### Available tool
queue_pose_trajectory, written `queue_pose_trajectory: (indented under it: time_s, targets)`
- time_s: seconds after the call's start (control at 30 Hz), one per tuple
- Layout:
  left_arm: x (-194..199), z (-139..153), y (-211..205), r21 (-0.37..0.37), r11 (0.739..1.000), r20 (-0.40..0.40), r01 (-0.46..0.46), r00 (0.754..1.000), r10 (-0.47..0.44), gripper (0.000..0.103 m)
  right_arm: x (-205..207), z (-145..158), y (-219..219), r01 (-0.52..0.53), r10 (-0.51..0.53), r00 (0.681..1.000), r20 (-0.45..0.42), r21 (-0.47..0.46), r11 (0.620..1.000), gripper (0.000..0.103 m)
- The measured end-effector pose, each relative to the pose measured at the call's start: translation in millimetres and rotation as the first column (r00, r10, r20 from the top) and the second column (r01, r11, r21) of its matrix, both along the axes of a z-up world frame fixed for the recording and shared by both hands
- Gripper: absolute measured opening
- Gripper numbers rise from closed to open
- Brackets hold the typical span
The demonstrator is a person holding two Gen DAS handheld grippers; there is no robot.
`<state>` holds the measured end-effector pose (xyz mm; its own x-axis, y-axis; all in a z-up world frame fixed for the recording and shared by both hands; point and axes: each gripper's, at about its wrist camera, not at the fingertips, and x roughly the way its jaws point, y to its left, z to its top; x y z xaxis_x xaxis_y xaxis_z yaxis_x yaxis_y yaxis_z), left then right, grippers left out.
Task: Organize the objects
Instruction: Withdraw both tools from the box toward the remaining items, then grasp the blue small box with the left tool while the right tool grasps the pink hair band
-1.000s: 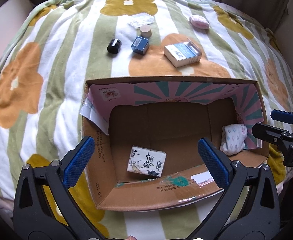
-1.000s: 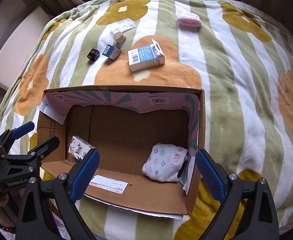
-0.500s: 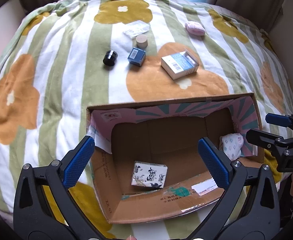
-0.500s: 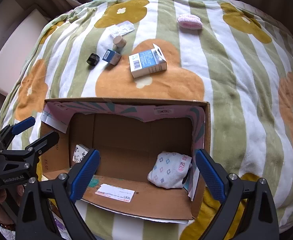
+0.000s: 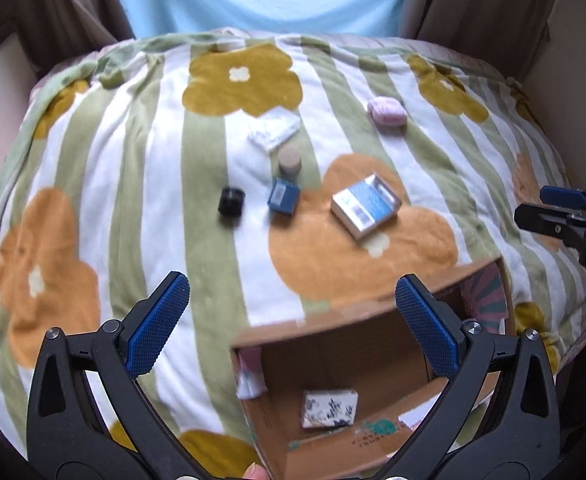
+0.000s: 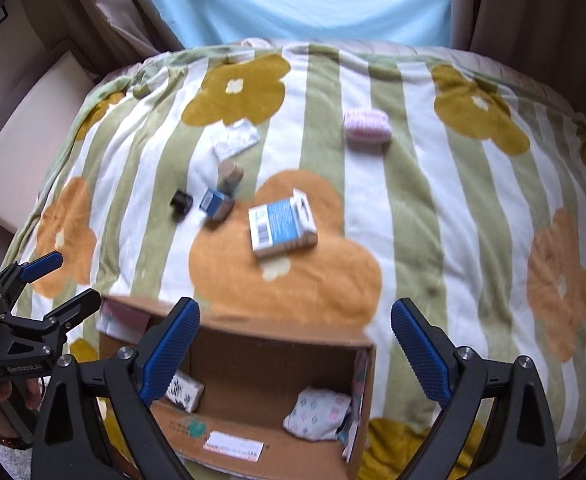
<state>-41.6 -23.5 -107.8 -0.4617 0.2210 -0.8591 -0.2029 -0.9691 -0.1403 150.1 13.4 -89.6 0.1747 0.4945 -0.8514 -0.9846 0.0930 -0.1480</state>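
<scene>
Left wrist view: left gripper [image 5: 291,322] spread wide, nothing between pads, hovering over near-left part of blanket [image 5: 141,184] w/ cardboard box [image 5: 373,320] just beyond right pad. Probably kept wide so next loose item can be taken w/o re-opening.

Scanning left to right across blanket middle: black cap [image 5: 231,201] on its side, then small blue box [image 5: 283,197] tilted, w/ tan cylinder [image 5: 290,159] upright just behind it, clear packet [image 5: 274,129] lying flat farther back. Then blue-and-white carton [image 5: 365,205], flat, flap open at far end, barcode face up, sitting on orange flower print. Pink rolled cloth [image 5: 386,111] toward far-right part, well apart from rest. All outside box, so sorting looks partly done.

Inside box, near edge of blanket: patterned black-and-white pack [image 5: 329,409] at left end of box floor; in right wrist view, folded white cloth w/ small coloured print [image 6: 317,413] tucked into right corner. Likely dropped at opposite ends to leave centre free for the carton.

Right gripper [image 6: 295,354] also spread wide, empty, poised above box's far wall, aimed toward carton. Judging by aim, carton seems next pick, tho not certain.
</scene>
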Motion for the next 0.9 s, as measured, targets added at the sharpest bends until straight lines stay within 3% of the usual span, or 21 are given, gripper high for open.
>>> queue_pose_trajectory:
  time_s: [0.13,0.27,0.43,0.67,0.9]
  targets:
    - [-37.9,-1.4,-5.8,0.013,0.999,-0.002,0.036,0.999,-0.036,0.103,6.0,17.1,33.6,-0.024,0.023,0.999,0.037,0.02,1.0,0.096]
    - [-72.8,-15.5,-2.0,-0.009,0.996,0.009,0.091,0.996,-0.091,0.103,12.7,18.0,69.6,-0.065,0.061,0.987,0.15,0.022,0.998,0.096]
    - [-112.3,-45.8,1.5,0.036,0.989,0.062,0.142,0.988,-0.144,0.103,36.3,13.4,113.9,-0.026,0.02,0.993,0.112,0.056,0.998,0.096]
    - [-149.0,-90.6,10.6,0.039,0.981,0.117,0.192,0.974,-0.196,0.103,63.6,3.8,166.7,-0.011,-0.005,0.99,0.139,0.118,0.993,0.096]
    - [-174.2,-132.3,24.3,0.055,0.966,0.171,0.254,0.95,-0.26,0.102,87.4,-19.1,223.0,-0.026,0.006,0.986,0.165,0.115,0.993,0.096]
